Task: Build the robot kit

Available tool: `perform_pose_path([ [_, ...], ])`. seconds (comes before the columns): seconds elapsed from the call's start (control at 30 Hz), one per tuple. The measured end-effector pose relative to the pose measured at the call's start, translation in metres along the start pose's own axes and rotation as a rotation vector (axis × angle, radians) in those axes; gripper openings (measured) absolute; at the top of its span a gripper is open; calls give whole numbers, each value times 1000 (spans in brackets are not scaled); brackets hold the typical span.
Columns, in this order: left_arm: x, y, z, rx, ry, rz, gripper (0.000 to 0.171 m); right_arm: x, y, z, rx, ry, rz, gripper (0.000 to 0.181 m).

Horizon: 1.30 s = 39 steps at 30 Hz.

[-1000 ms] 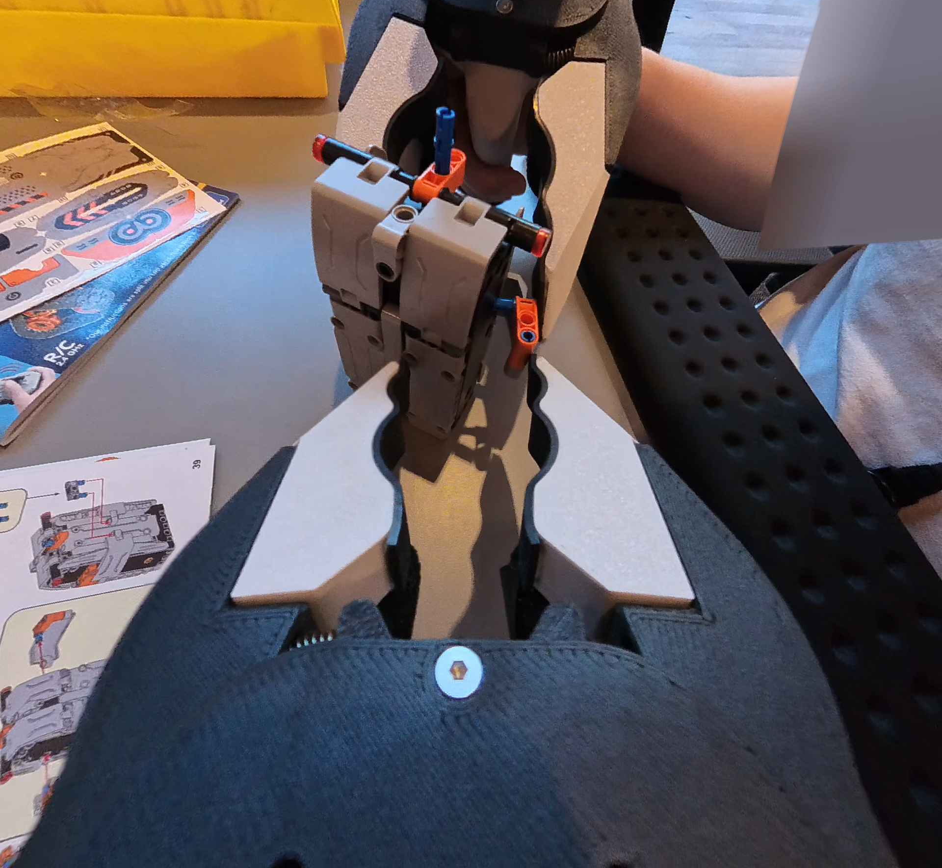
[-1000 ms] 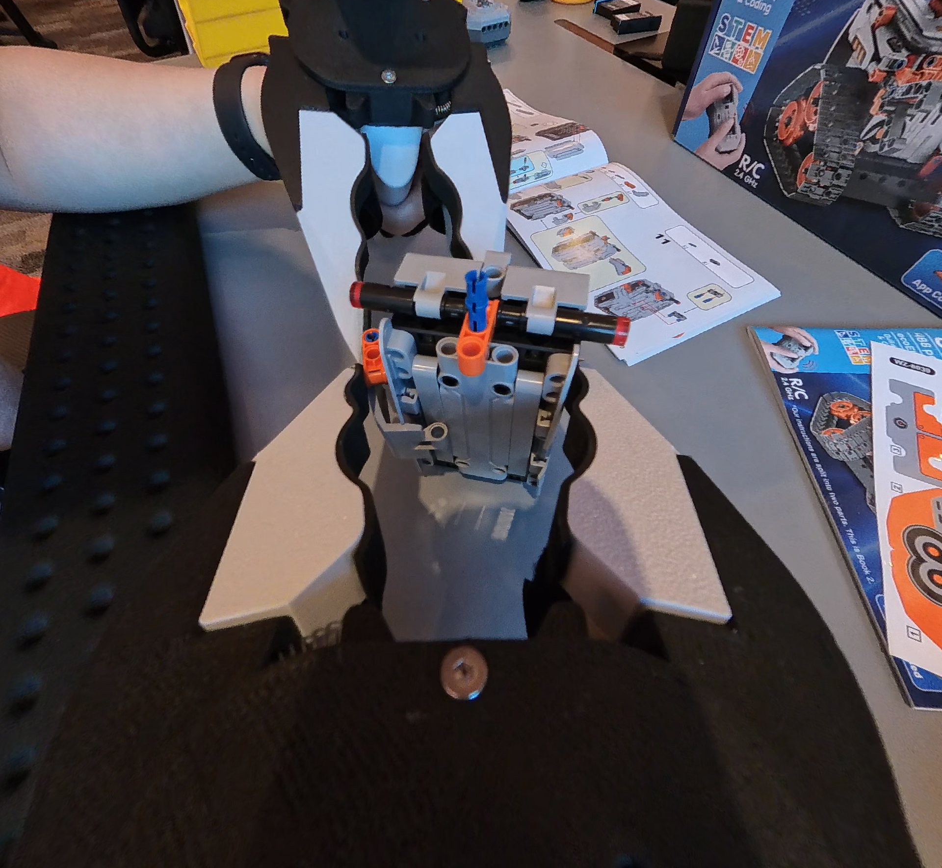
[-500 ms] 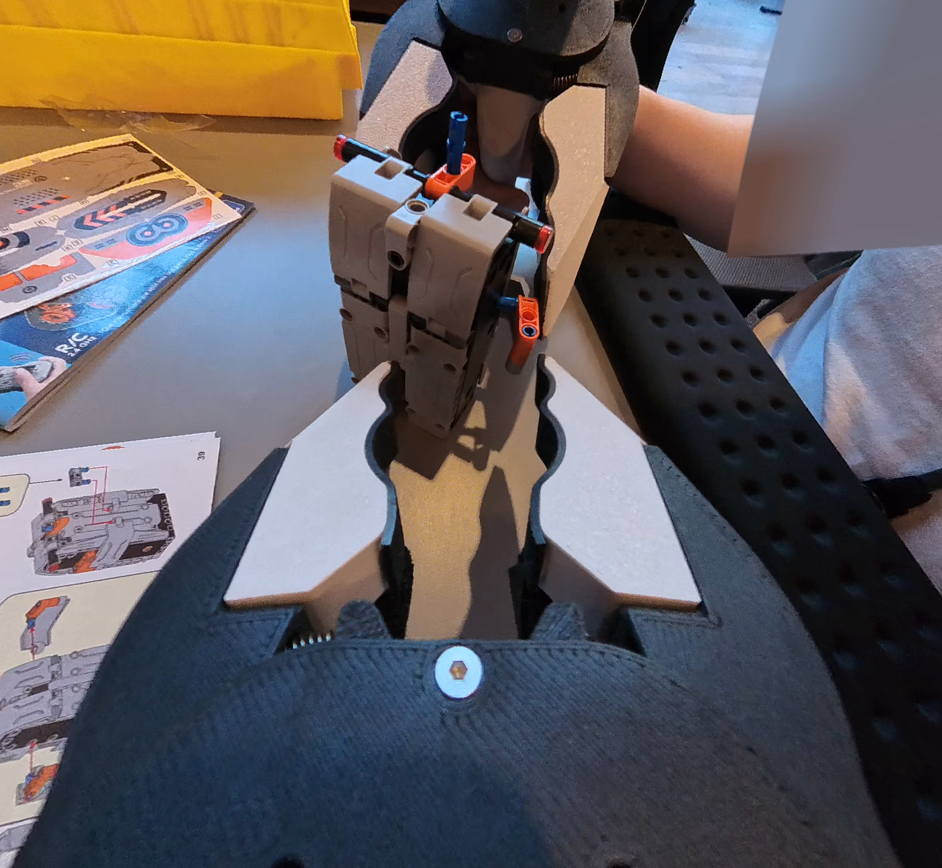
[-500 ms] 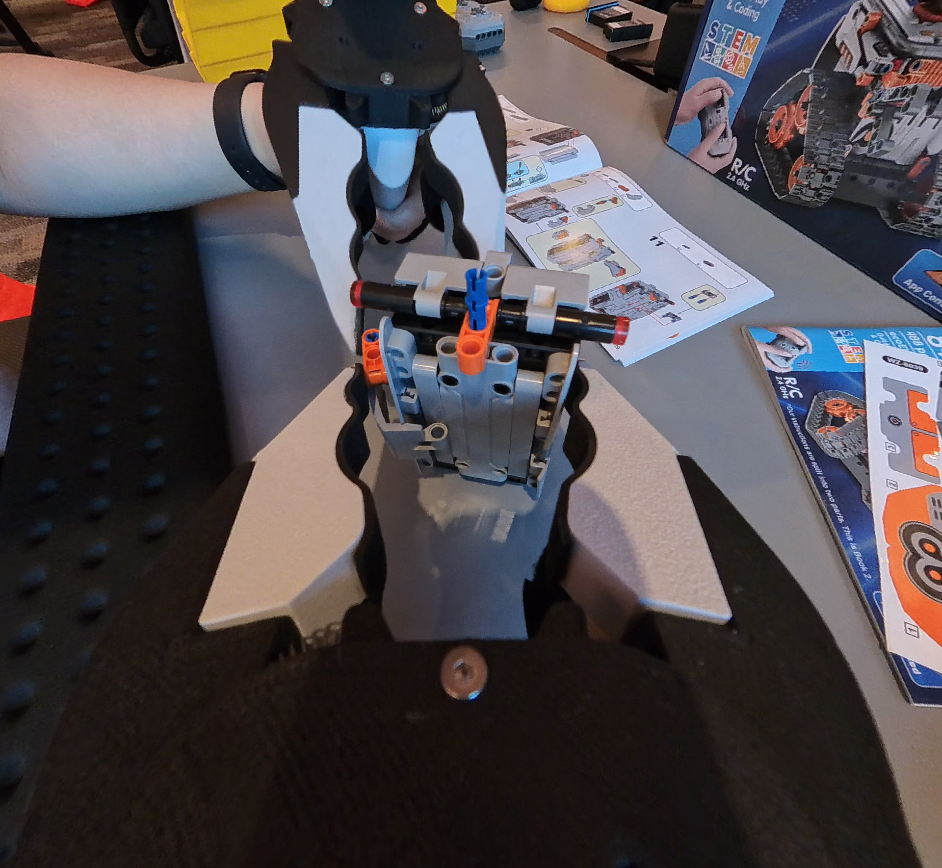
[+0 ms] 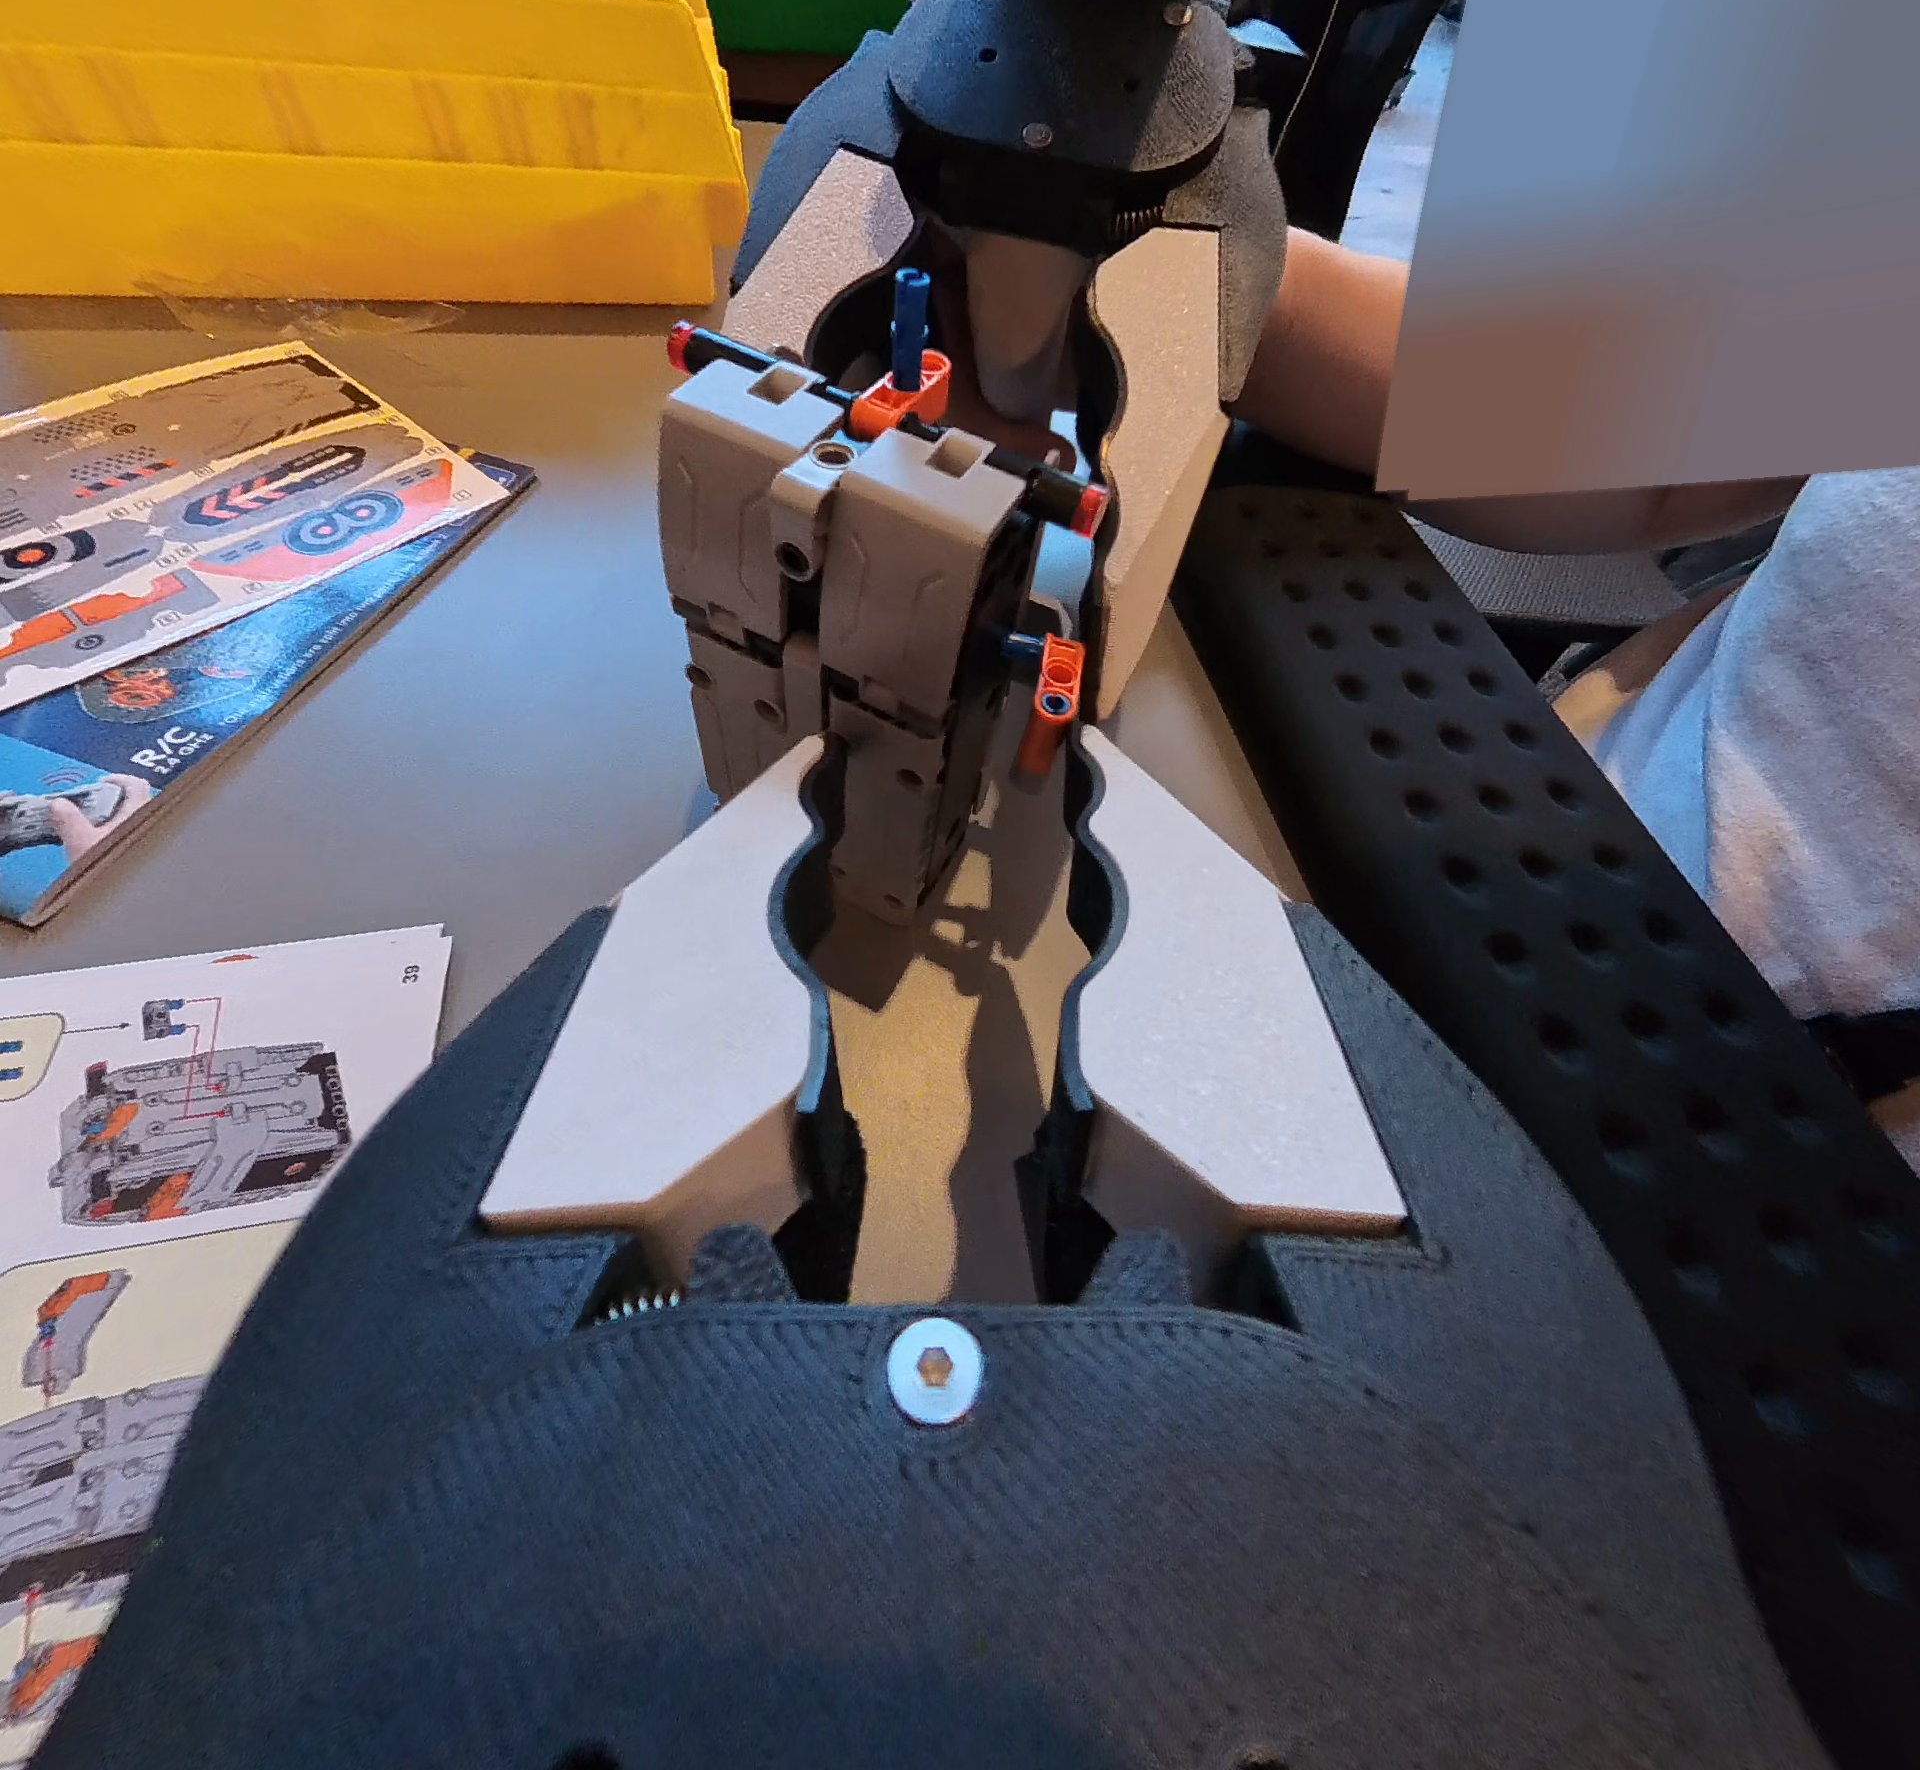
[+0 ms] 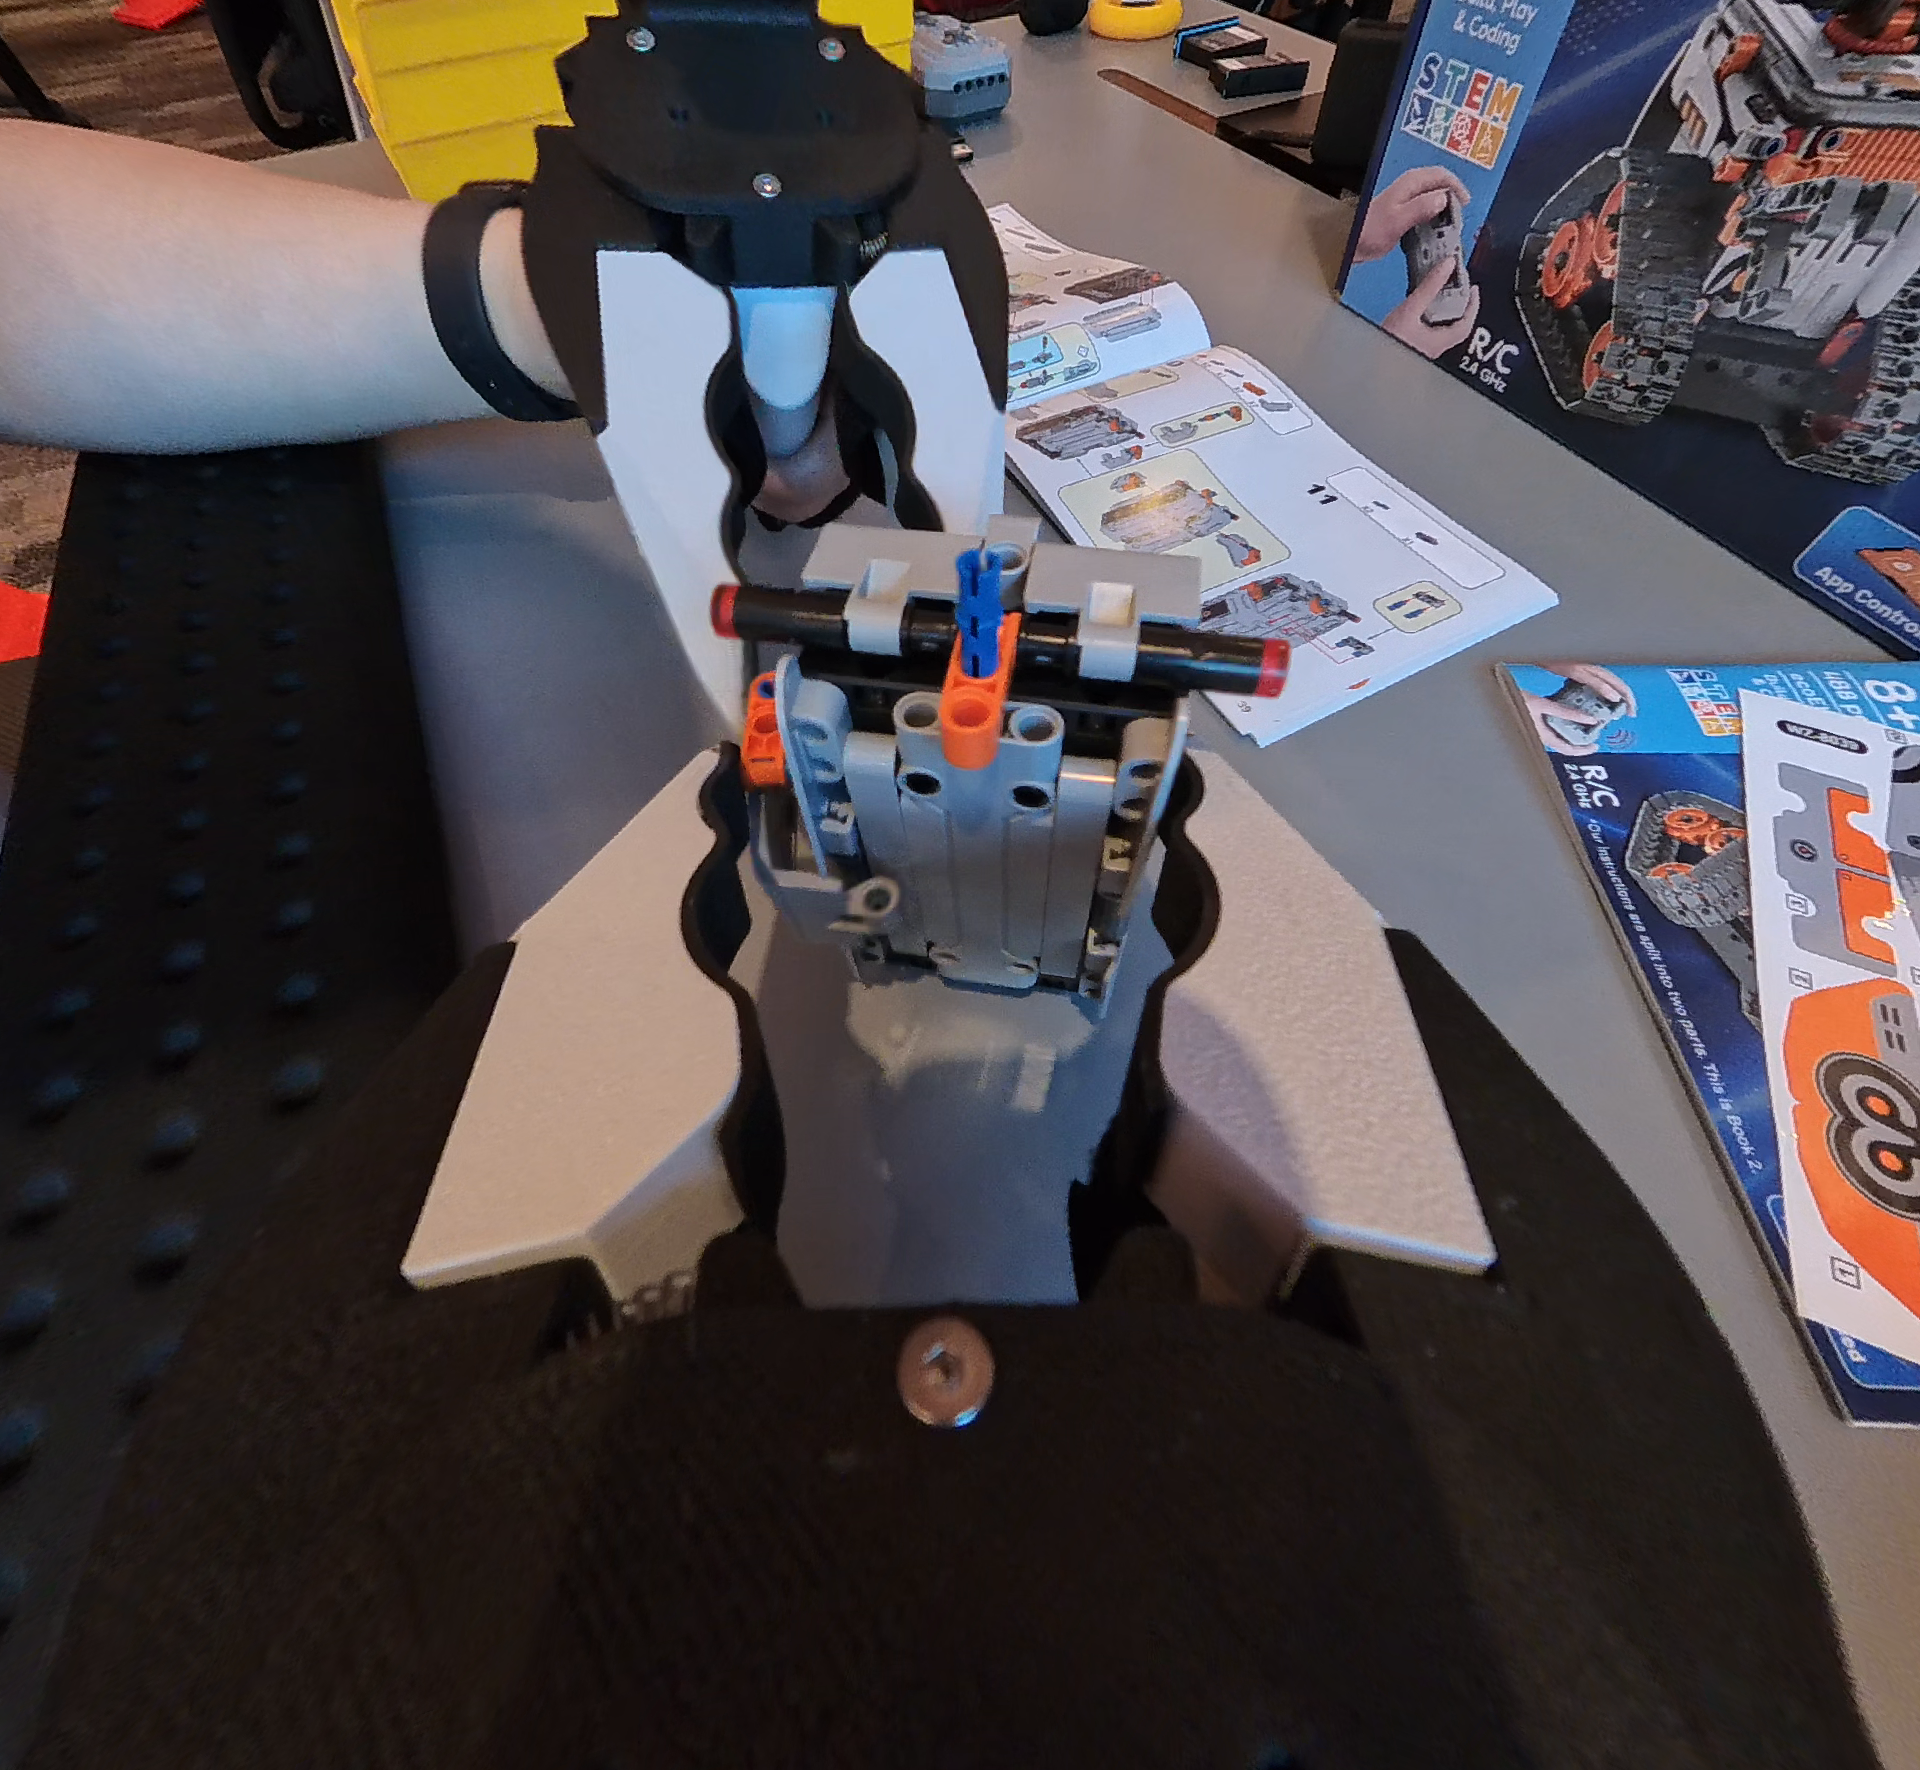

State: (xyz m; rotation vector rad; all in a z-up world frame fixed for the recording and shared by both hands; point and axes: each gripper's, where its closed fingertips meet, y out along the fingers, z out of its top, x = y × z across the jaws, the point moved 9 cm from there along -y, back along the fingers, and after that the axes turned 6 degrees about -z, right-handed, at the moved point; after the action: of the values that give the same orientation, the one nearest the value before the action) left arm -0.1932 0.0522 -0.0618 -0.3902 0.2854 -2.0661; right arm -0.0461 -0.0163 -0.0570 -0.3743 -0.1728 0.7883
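- Right claw (image 6: 951,879) pinches the grey brick assembly (image 6: 977,847), held above the grey surface (image 6: 1455,837).
- Left claw (image 5: 940,785) stands spread around the assembly's far side; contact unclear.
- Instruction booklet (image 6: 1247,515) lies nearby.

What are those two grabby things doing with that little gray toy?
A person holds a gripper in each hand, facing each other over a gray table. The right gripper is shut on a gray brick-built assembly, gripping its two sides and holding it upright. A black axle with red tips crosses its top, with a blue pin in an orange connector. The left gripper is open around the assembly's lower end. Open instruction booklets and a toy box lie nearby.
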Motion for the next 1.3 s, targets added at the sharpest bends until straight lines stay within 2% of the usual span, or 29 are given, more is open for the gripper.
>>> perform_pose_path([
  [0.1,0,2,-2,7,8,-9,27,-3,2,1,-1,-12,-5,82],
  [0.73,-1,7,-3,14,-16,12,35,2,-2,-1,16,41,17,81],
  [0.93,-1,15,-11,-64,-12,12,38,3,-5,-3,29,41,37,81],
  [1.13,4,8,-10,-52,-77,42,39,4,-6,-4,41,45,44,81],
  [1.2,11,4,-12,-50,-108,86,43,4,-4,-3,41,52,41,81],
  [1.3,23,5,-15,-72,-102,236,39,4,-2,-1,37,64,42,80],
])
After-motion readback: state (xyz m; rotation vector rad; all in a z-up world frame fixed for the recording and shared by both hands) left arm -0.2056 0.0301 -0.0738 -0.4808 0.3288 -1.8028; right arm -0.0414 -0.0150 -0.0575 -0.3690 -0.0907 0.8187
